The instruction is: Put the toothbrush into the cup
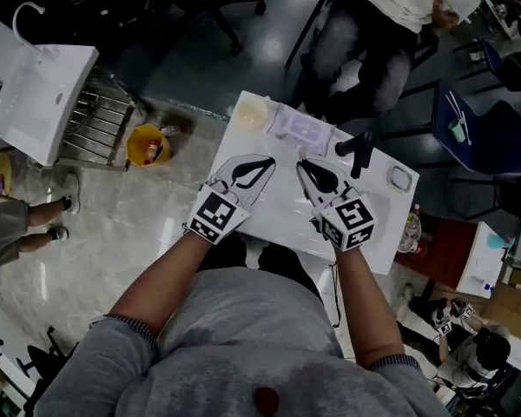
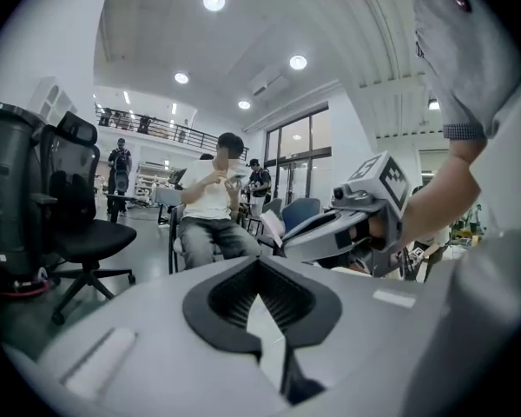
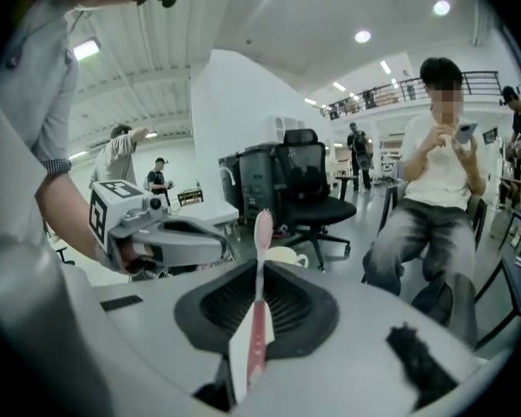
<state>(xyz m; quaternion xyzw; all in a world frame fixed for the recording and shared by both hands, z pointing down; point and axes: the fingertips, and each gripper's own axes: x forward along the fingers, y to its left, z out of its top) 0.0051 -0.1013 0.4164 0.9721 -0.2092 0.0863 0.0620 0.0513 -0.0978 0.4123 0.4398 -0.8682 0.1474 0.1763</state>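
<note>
A pink toothbrush (image 3: 258, 307) stands upright between the jaws of my right gripper (image 3: 260, 268), which is shut on its handle; the bristle head pokes up past the tips. A cream cup (image 1: 249, 111) stands at the far left corner of the white table (image 1: 278, 224), and its rim (image 3: 288, 256) shows just beyond the right jaws. My left gripper (image 1: 265, 163) rests beside the right gripper (image 1: 306, 168) near the table's middle. The left gripper (image 2: 259, 263) has its tips together and holds nothing.
A clear plastic tray (image 1: 300, 129) lies right of the cup. A black object (image 1: 356, 146) and a small grey dish (image 1: 400, 178) sit at the table's right. A seated person (image 1: 373, 33) is beyond the far edge. A yellow bucket (image 1: 148, 144) stands on the floor at left.
</note>
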